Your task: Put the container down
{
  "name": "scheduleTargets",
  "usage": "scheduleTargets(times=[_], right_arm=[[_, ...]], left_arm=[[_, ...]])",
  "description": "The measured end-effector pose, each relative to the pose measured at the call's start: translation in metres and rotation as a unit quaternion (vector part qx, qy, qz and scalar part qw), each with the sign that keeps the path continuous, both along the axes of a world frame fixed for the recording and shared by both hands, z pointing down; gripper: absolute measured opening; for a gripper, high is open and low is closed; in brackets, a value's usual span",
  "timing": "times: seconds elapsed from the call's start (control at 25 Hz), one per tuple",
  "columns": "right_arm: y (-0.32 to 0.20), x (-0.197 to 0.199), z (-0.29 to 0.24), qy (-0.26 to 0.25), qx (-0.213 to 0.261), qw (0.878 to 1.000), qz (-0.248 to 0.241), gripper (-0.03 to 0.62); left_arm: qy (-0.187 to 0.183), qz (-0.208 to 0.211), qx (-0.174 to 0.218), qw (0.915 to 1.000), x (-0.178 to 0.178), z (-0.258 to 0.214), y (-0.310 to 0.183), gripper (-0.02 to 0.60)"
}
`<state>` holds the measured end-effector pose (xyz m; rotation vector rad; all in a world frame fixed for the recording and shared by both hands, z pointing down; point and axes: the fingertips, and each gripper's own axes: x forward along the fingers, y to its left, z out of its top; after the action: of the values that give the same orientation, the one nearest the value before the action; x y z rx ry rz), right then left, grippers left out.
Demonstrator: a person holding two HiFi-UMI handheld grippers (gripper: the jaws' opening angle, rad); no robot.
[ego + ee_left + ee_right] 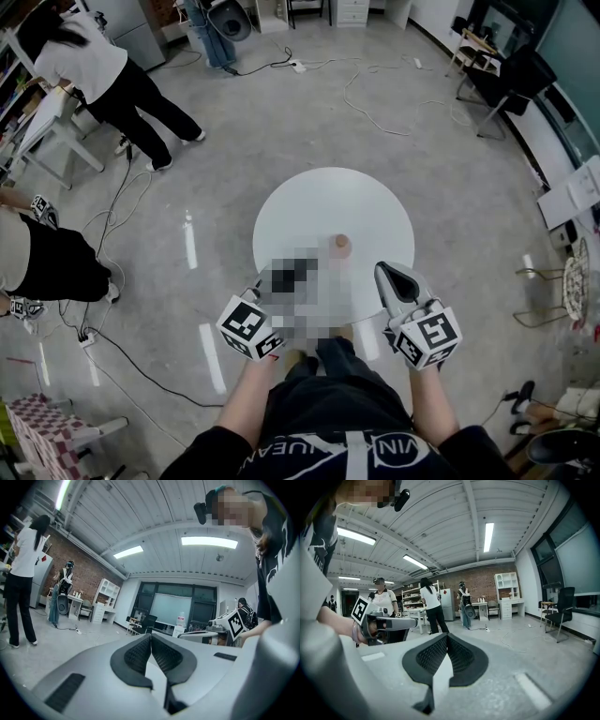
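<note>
A small tan container point(342, 245) stands upright on the round white table point(309, 202), near the table's front half. Neither gripper touches it. My right gripper point(383, 270) is held over the table's front right edge, a little right of the container, jaws shut and empty. In the right gripper view its pads point(436, 653) meet at the tip. My left gripper point(277, 279) is at the table's front left edge, partly under a mosaic patch. In the left gripper view, the left gripper point(151, 636) has its pads pressed together with nothing between them. Both gripper views tilt up toward the room and ceiling; the container is not seen in them.
A person point(103, 75) stands at the back left by a desk, another person point(37, 258) is at the left edge. Cables point(375, 103) run over the grey floor. Dark chairs point(511, 80) stand at the back right, a wire stand point(548, 291) at the right.
</note>
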<state>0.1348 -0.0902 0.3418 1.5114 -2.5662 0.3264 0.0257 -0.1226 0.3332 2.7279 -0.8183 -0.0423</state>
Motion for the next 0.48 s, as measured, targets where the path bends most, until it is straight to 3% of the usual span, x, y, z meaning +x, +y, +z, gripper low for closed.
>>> scheduleTargets(times=[0.48], right_arm=[[-0.007, 0.0, 0.012, 0.005, -0.015, 1.0, -0.009, 0.006]], left_arm=[[-0.002, 0.0, -0.008, 1.0, 0.004, 0.007, -0.007, 0.014]])
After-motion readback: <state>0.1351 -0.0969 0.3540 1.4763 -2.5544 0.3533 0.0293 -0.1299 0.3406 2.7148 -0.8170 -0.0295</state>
